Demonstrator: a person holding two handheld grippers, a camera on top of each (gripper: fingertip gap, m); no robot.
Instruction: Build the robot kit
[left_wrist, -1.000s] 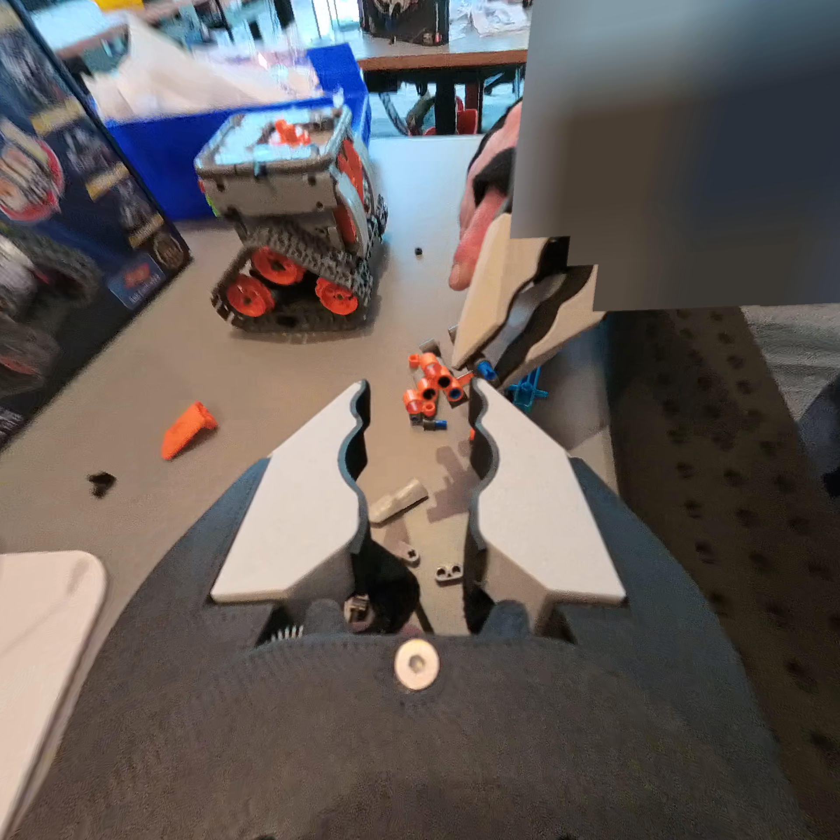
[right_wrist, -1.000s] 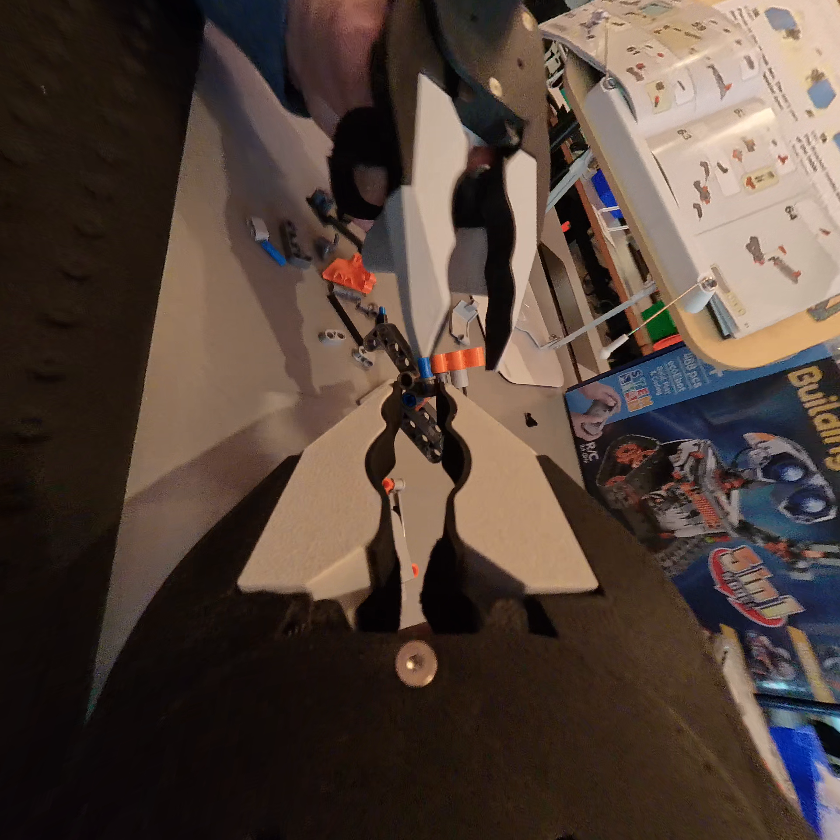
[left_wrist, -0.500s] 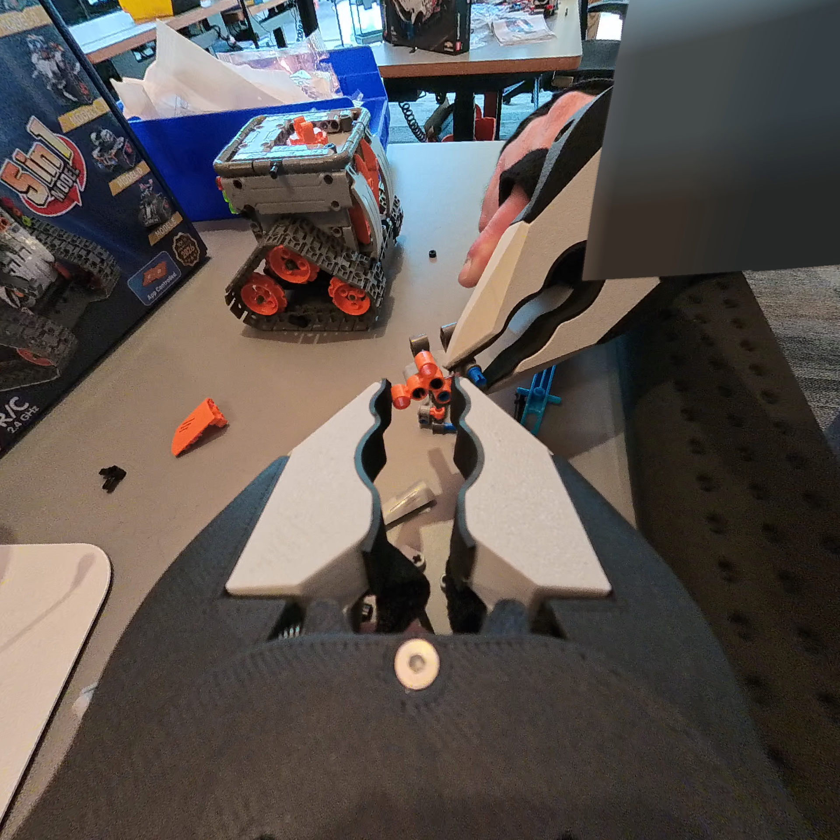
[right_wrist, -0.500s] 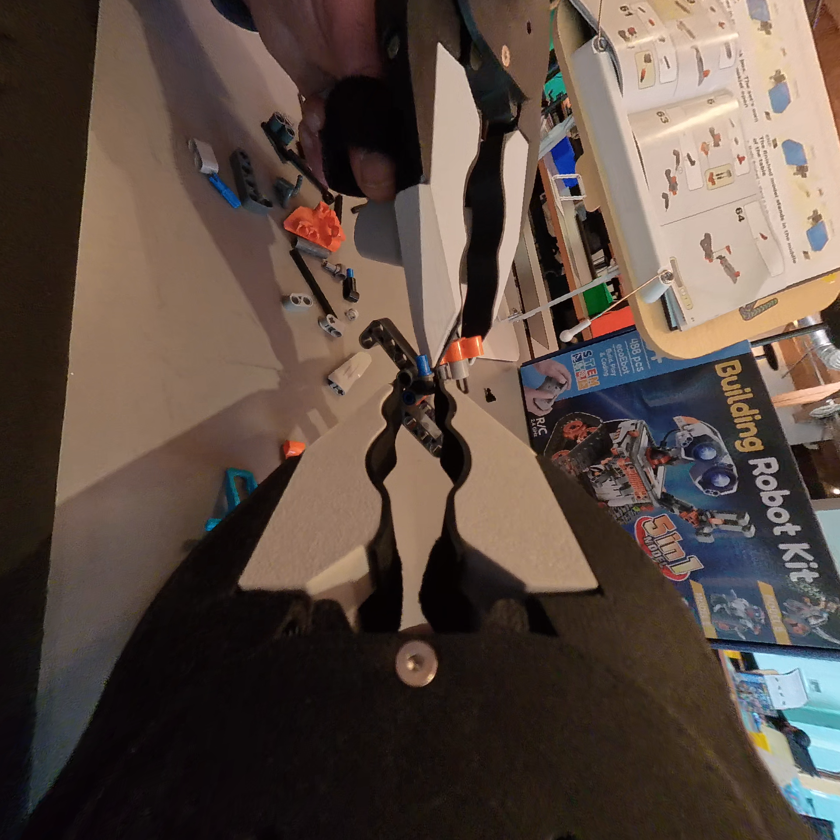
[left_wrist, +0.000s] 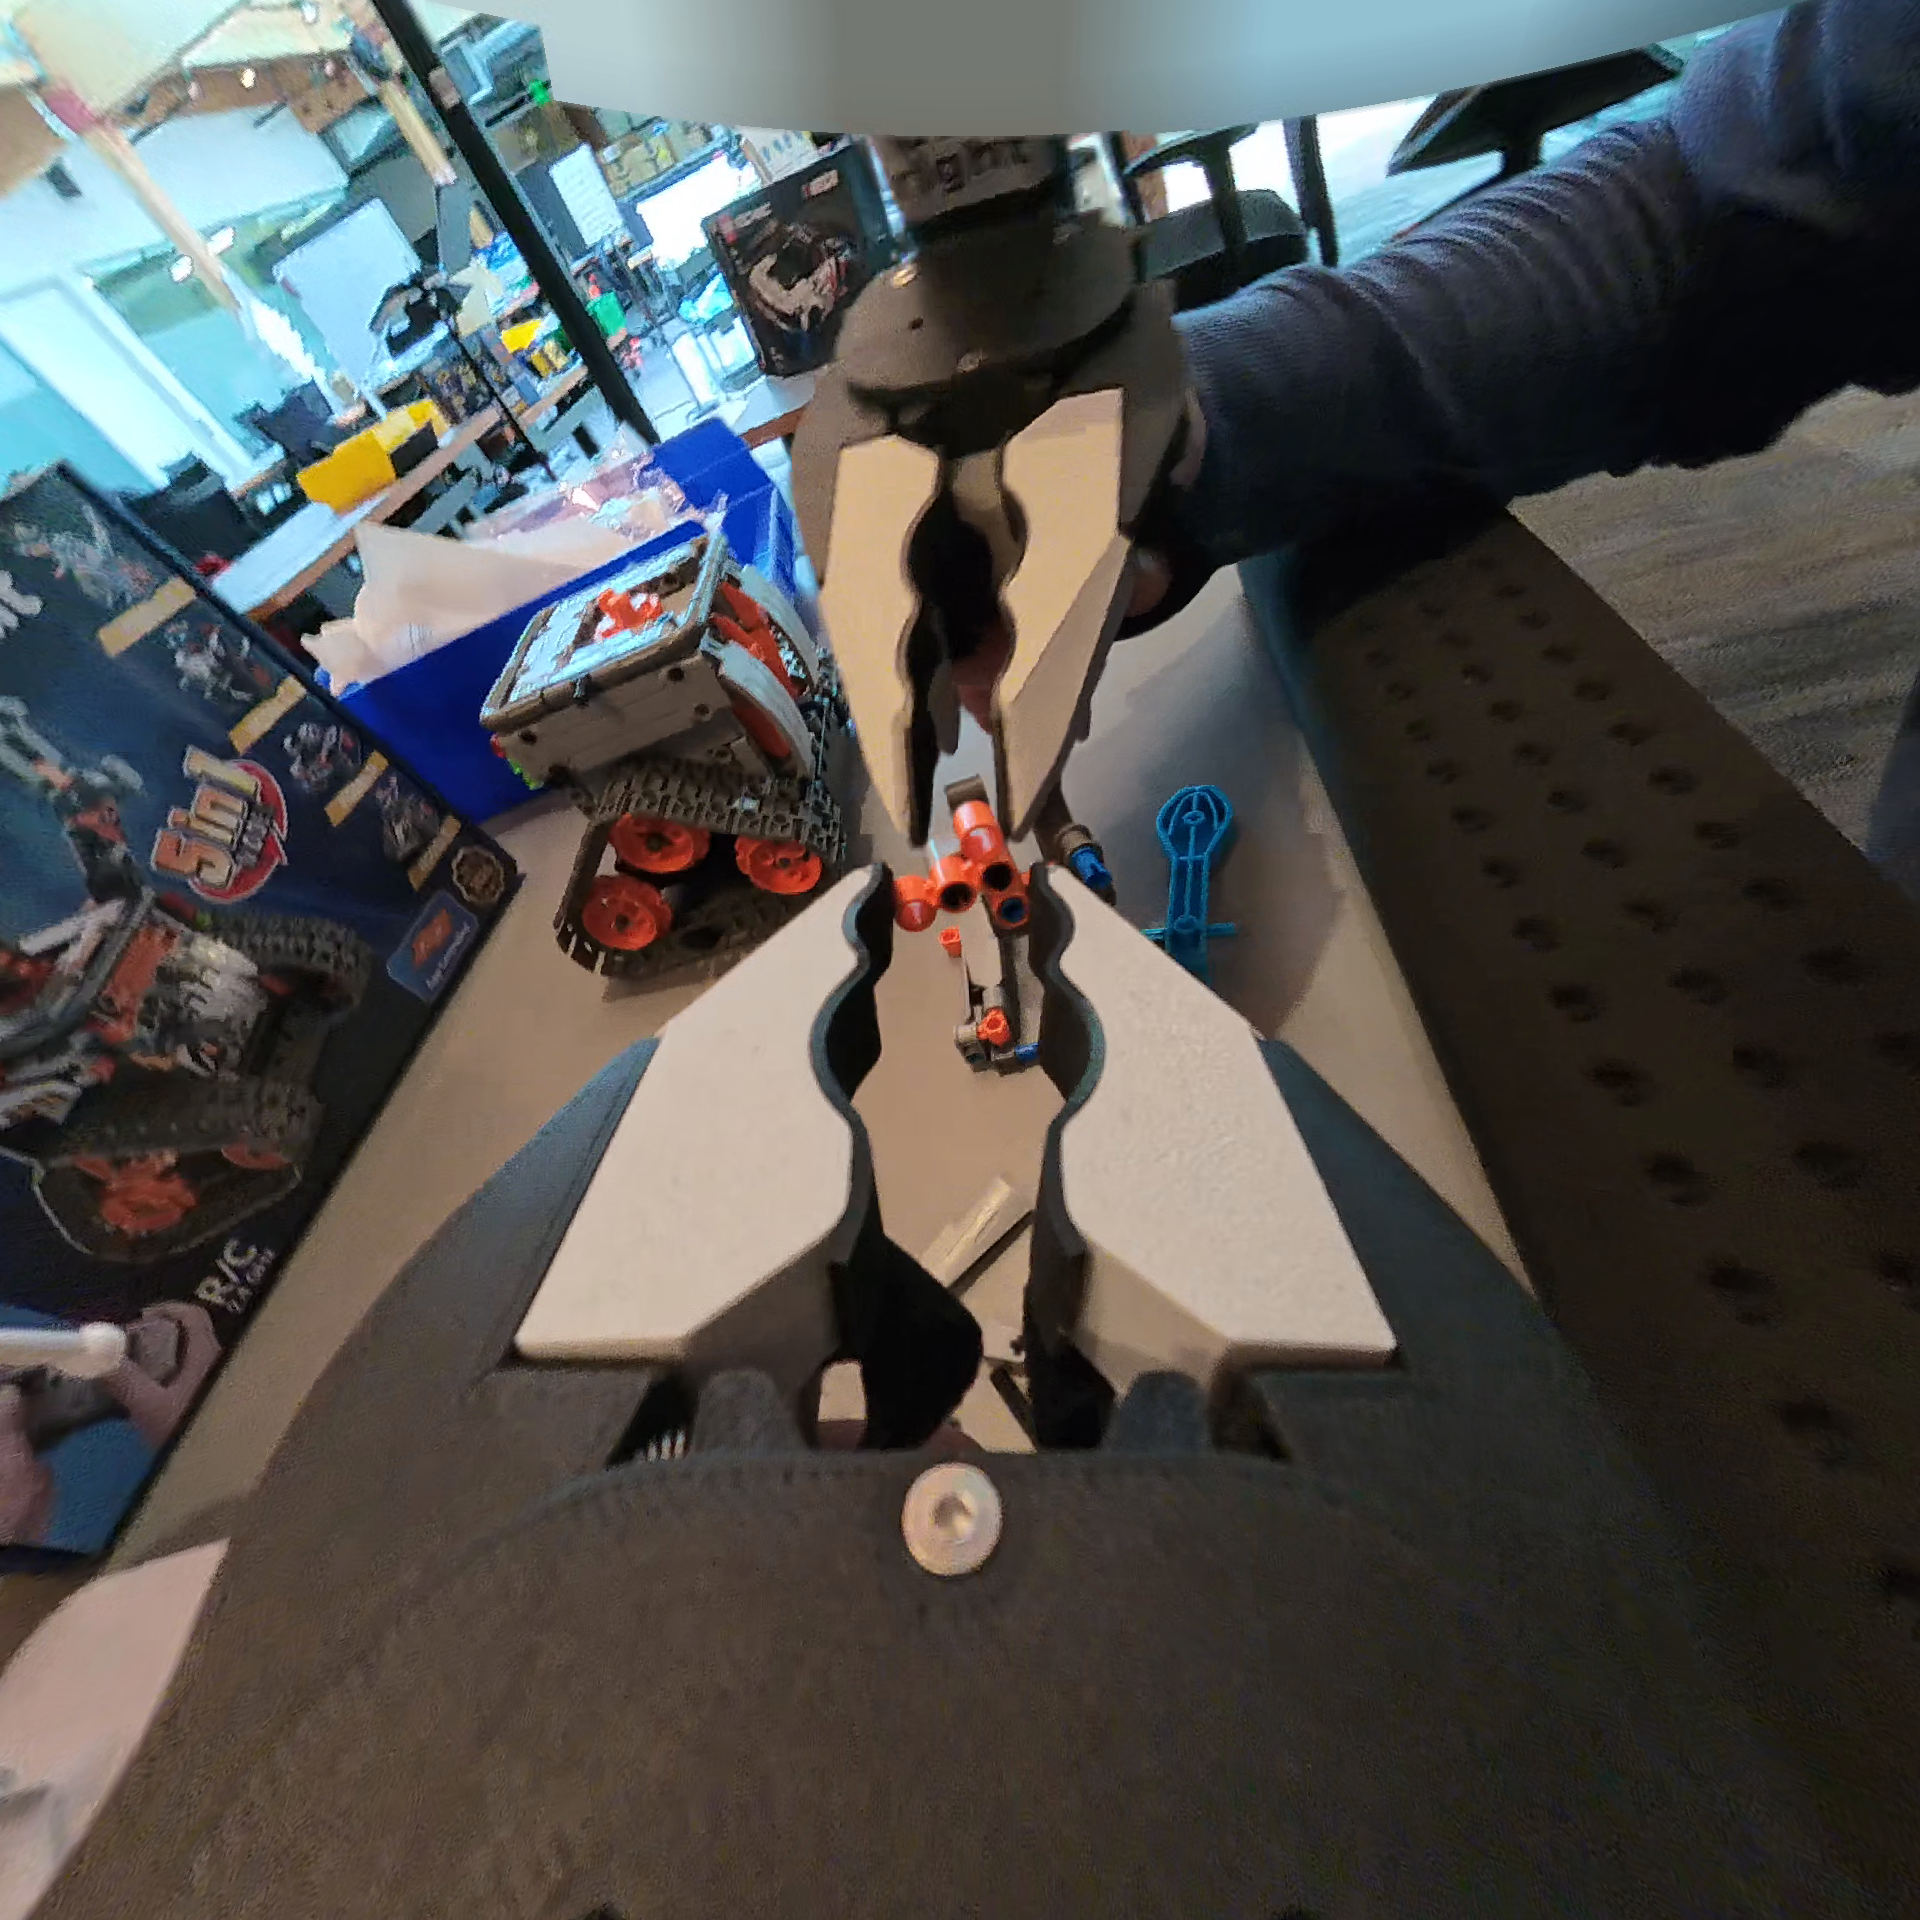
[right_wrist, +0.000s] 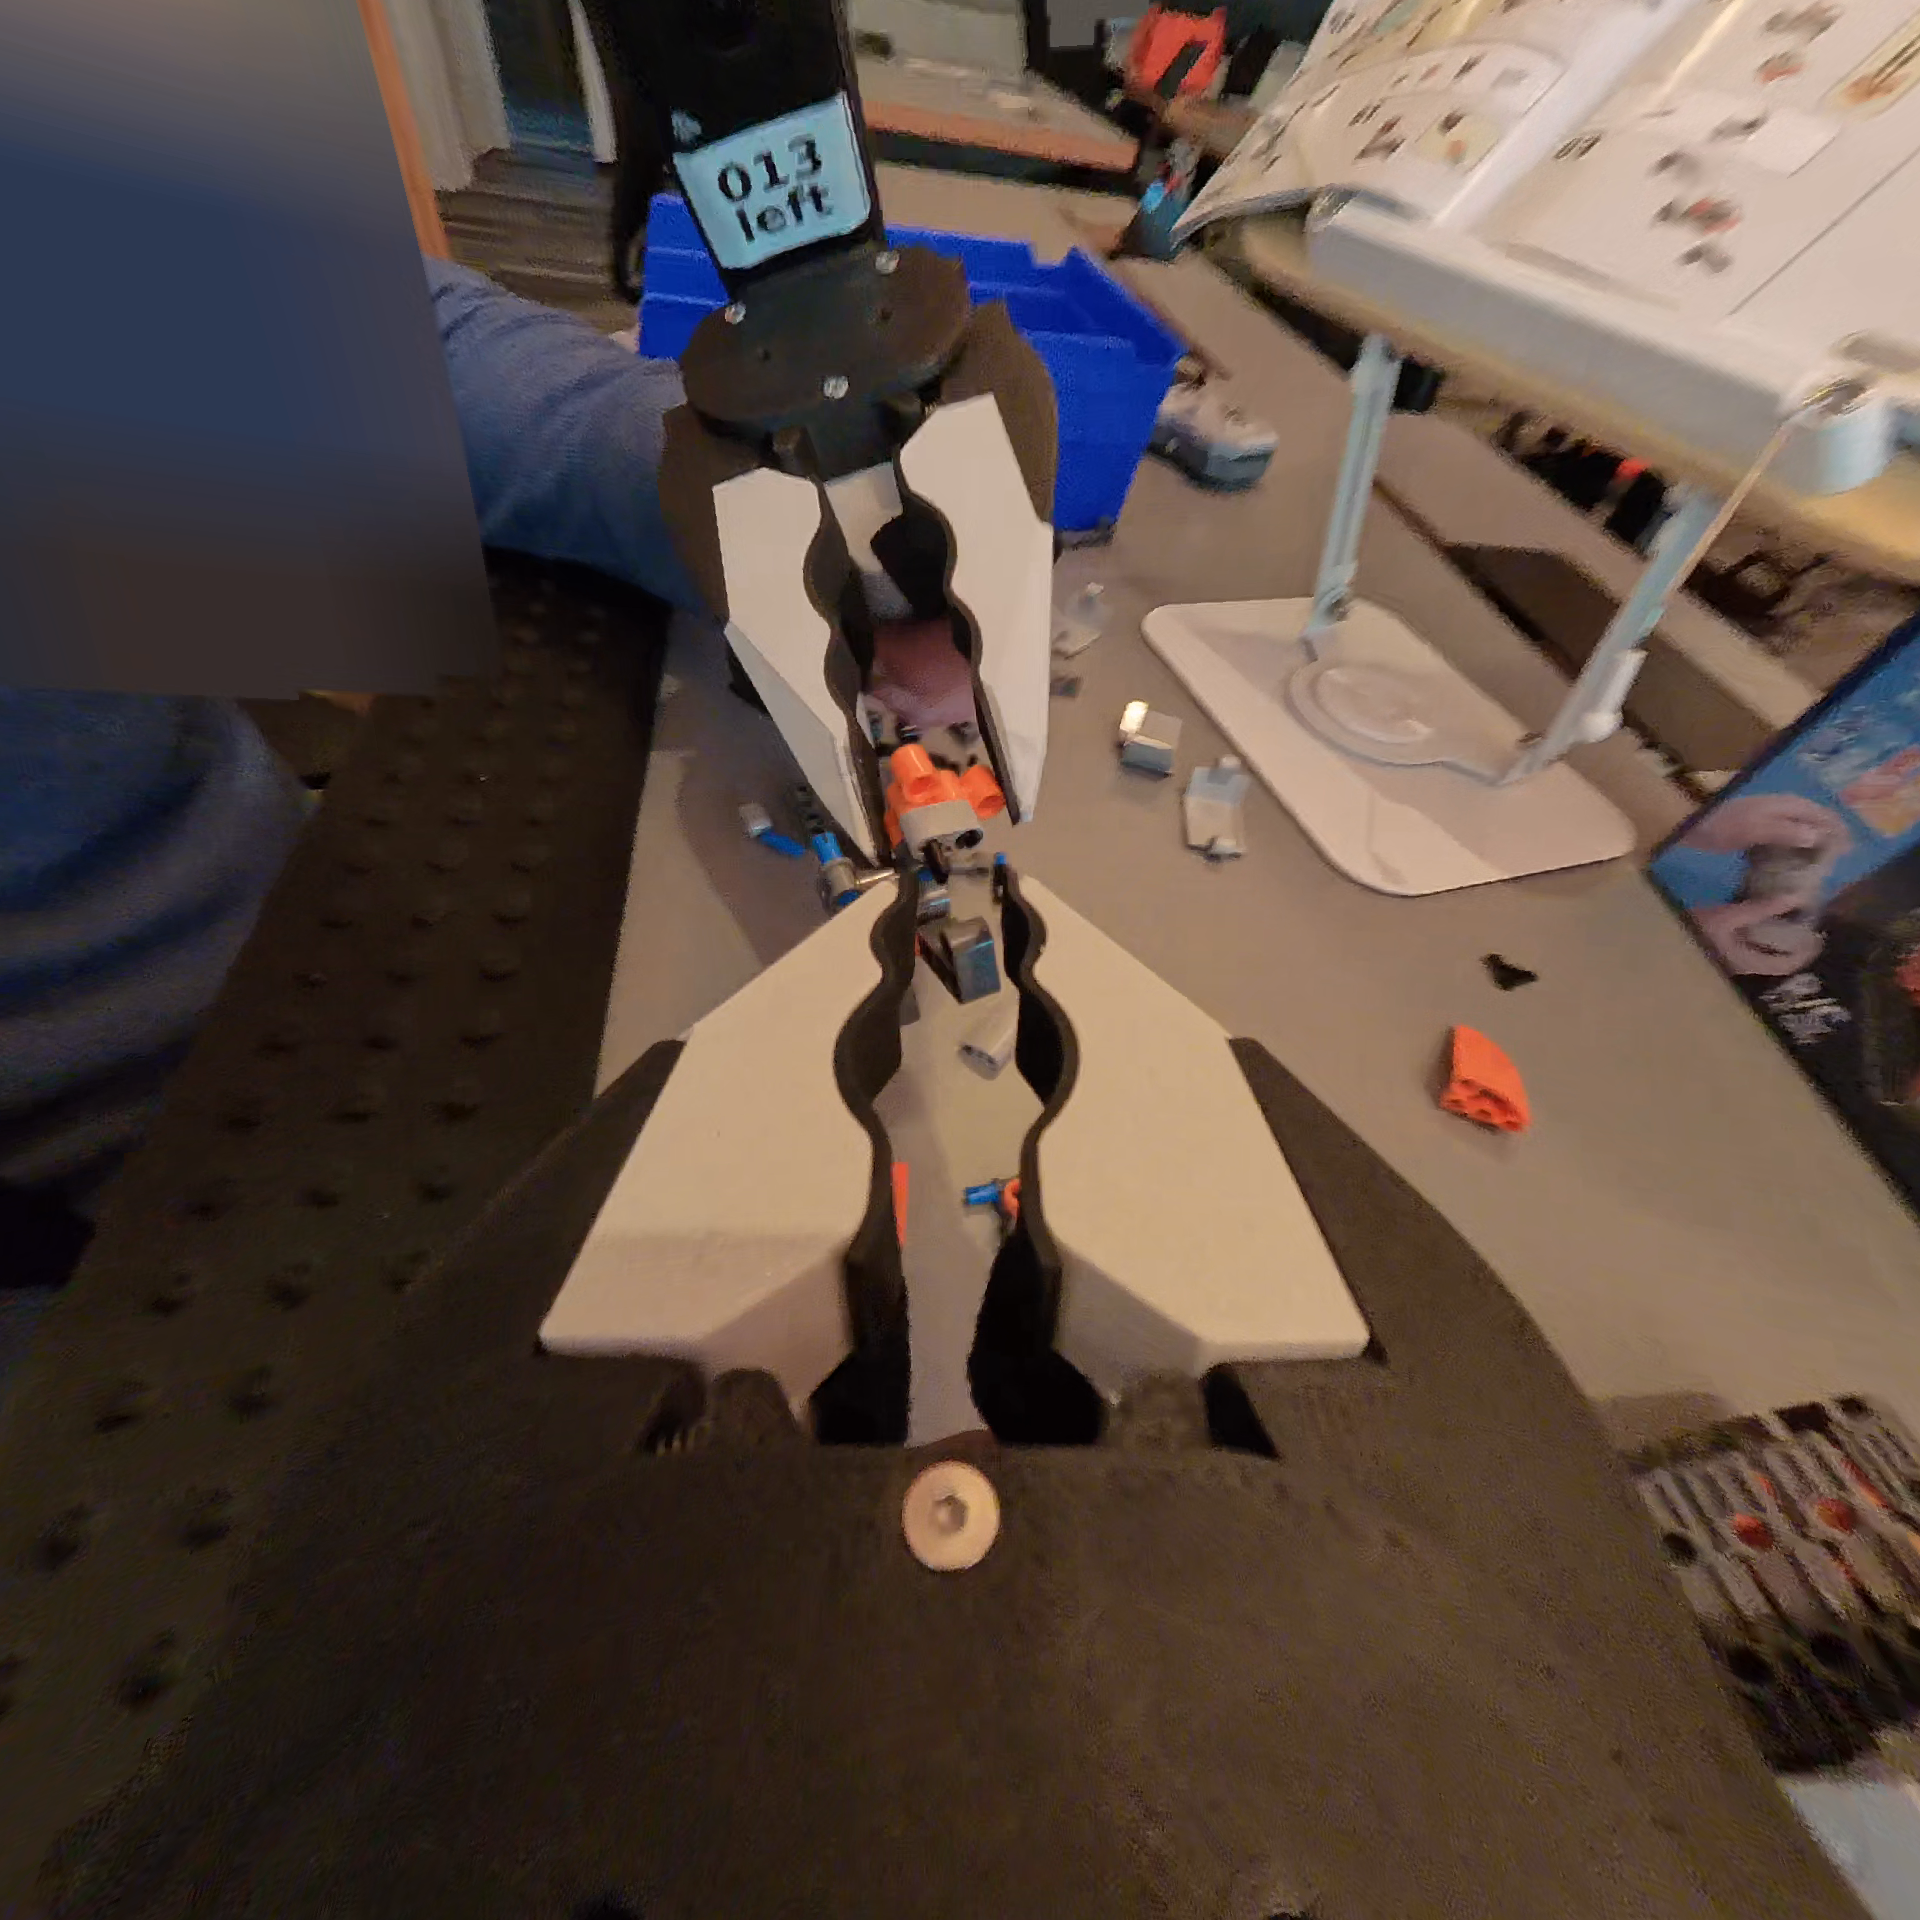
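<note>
Though tip-to-tip — left tongs (left_wrist: 961, 899), white-labelled, tight on orange connector (left_wrist: 940, 891) — right tongs (right_wrist: 951, 883) tight on dark beam (right_wrist: 966, 951).

The left tongs (left_wrist: 961, 904) and the right tongs (right_wrist: 951, 883) are being held tip to tip above the worktop, pointed at one another. The jaws of the left tongs are being kept narrowly apart, and a small orange and grey piece is being gripped at their tips. The jaws of the right tongs are likewise being kept nearly closed, and a slim dark piece is being pinched between them. In the left wrist view the right tongs are seen tilted steeply downward, and they are being carried by a hand (left_wrist: 1153, 561) in a dark sleeve (left_wrist: 1538, 332). Behind the left tongs a blue sleeve (right_wrist: 561, 436) is being shown.
</note>
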